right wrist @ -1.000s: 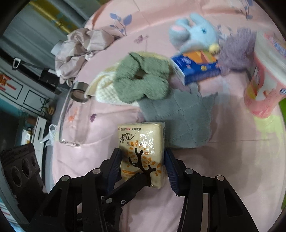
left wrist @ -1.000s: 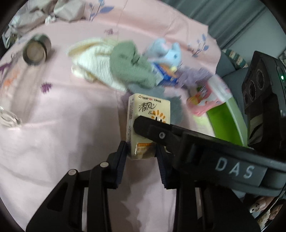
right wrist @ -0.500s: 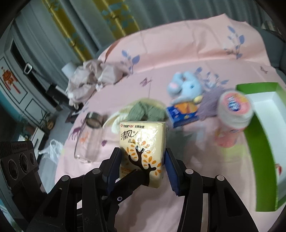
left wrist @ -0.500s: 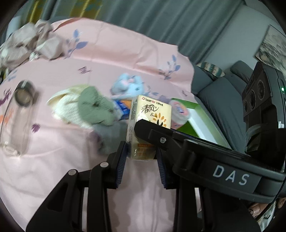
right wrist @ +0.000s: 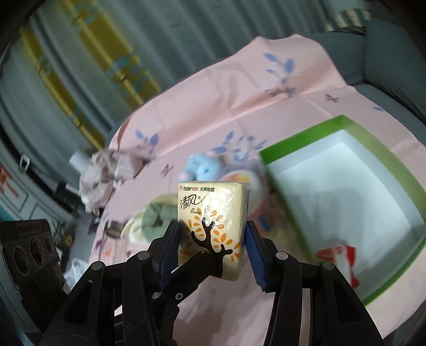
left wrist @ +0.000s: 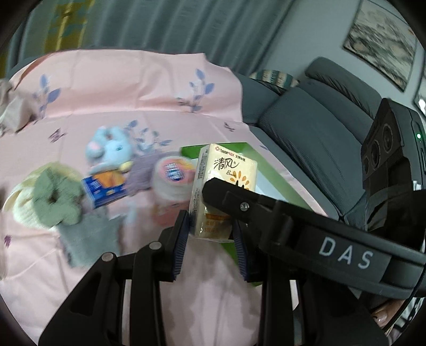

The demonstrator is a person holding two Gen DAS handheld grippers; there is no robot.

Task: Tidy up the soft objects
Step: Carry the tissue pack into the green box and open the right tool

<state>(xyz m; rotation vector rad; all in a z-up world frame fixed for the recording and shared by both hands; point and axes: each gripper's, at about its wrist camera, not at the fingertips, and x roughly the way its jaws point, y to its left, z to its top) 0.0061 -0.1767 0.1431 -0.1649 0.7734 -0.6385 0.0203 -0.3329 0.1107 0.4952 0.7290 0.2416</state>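
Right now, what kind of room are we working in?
Most likely a living room at home. A grey sofa stands beside the table under a pink cloth, long curtains hang behind, and a framed picture is on the wall.

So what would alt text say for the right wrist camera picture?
A cream plastic-wrapped tissue pack with an orange tree print is clamped between both grippers, the right gripper on its sides, above a pink leaf-print bedsheet. To the right sits an open green-rimmed white box.
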